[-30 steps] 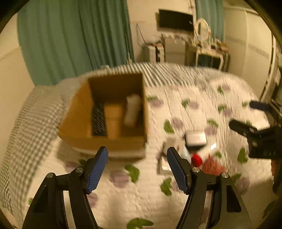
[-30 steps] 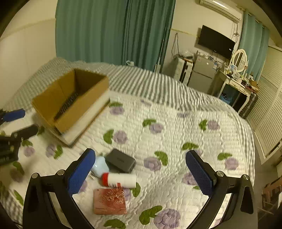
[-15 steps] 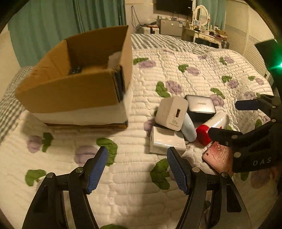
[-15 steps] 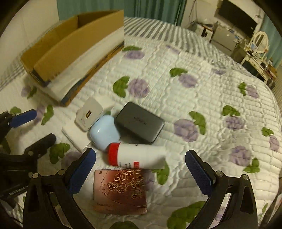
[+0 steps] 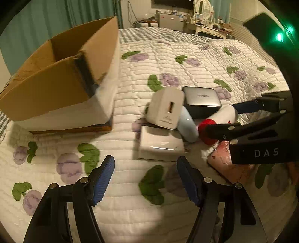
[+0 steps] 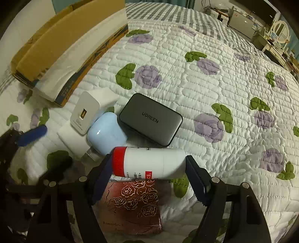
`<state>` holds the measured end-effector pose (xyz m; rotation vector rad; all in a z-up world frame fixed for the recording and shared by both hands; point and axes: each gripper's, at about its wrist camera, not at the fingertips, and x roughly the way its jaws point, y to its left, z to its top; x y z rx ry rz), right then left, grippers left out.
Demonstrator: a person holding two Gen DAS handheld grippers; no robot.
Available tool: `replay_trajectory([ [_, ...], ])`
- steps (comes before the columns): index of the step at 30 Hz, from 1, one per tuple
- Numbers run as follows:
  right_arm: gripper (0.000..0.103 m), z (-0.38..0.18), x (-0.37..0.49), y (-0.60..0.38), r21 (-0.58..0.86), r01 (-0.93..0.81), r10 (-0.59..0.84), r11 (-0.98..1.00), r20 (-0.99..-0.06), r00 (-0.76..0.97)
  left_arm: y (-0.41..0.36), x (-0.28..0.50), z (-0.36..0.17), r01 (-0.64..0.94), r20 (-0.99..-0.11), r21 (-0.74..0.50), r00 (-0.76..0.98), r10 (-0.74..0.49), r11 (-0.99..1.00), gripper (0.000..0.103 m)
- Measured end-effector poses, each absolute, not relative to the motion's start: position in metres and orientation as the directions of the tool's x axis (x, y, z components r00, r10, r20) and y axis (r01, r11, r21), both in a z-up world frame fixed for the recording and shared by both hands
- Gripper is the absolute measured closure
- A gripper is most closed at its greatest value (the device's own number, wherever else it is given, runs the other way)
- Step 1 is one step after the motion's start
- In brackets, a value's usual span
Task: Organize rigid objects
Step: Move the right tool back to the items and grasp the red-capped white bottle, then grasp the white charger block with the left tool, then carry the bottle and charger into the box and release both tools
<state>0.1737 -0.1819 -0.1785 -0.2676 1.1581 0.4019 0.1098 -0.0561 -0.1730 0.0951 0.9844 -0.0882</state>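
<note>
Right gripper (image 6: pixel 148 168): spread wide, straddling the white bottle (image 6: pixel 149 161), not clamped yet.
Bottle: lying on the bed (image 6: pixel 205 78).
Left gripper (image 5: pixel 145 179): released, empty.
Progress: chargers (image 6: pixel 85 114) unsorted; box (image 5: pixel 56 74) at 10 o'clock.

A white quilted bedspread (image 6: pixel 186 78) printed with purple roses and green leaves covers the bed, a grey-and-white checked blanket (image 6: pixel 179 20) lying across its far end. Teal curtains (image 5: pixel 56 20) hang behind. At the far wall stand a small grey fridge (image 5: pixel 166 20), a white dressing table (image 5: pixel 209 30) with an oval mirror (image 6: pixel 281 30), and a dark television (image 5: pixel 172 1).
</note>
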Motion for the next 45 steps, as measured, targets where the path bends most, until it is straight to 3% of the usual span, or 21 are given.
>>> replay_trajectory([
  [11,0.027,-0.146,0.163,-0.208,0.042,-0.379,0.222,0.924,-0.868,0.445,-0.071,0.126,-0.182,0.149,-0.838,0.047,0.544,-0.042,0.988,0.031],
  [17,0.027,-0.145,0.163,-0.204,0.052,-0.381,0.233,0.923,-0.863,0.447,-0.061,0.132,-0.180,0.145,-0.830,-0.021,0.548,-0.098,0.989,0.031],
  [20,0.027,-0.146,0.163,-0.206,0.052,-0.382,0.234,0.923,-0.863,0.448,-0.061,0.131,-0.179,0.168,-0.833,-0.039,0.539,-0.125,0.985,0.034],
  [21,0.027,-0.146,0.163,-0.206,0.051,-0.382,0.233,0.923,-0.863,0.448,-0.063,0.131,-0.180,0.181,-0.836,-0.036,0.533,-0.129,0.983,0.046],
  [22,0.027,-0.147,0.164,-0.206,0.052,-0.381,0.233,0.923,-0.863,0.448,-0.064,0.130,-0.180,0.185,-0.839,-0.027,0.531,-0.124,0.982,0.047],
  [36,0.027,-0.131,0.147,-0.202,-0.001,-0.388,0.220,0.922,-0.821,0.526,-0.059,0.105,-0.161,0.179,-0.835,-0.060,0.530,-0.148,0.982,0.048],
  [45,0.027,-0.097,0.123,-0.199,-0.028,-0.393,0.228,0.919,-0.775,0.589,-0.056,0.076,-0.114,0.199,-0.781,-0.056,0.602,-0.167,0.978,0.048],
])
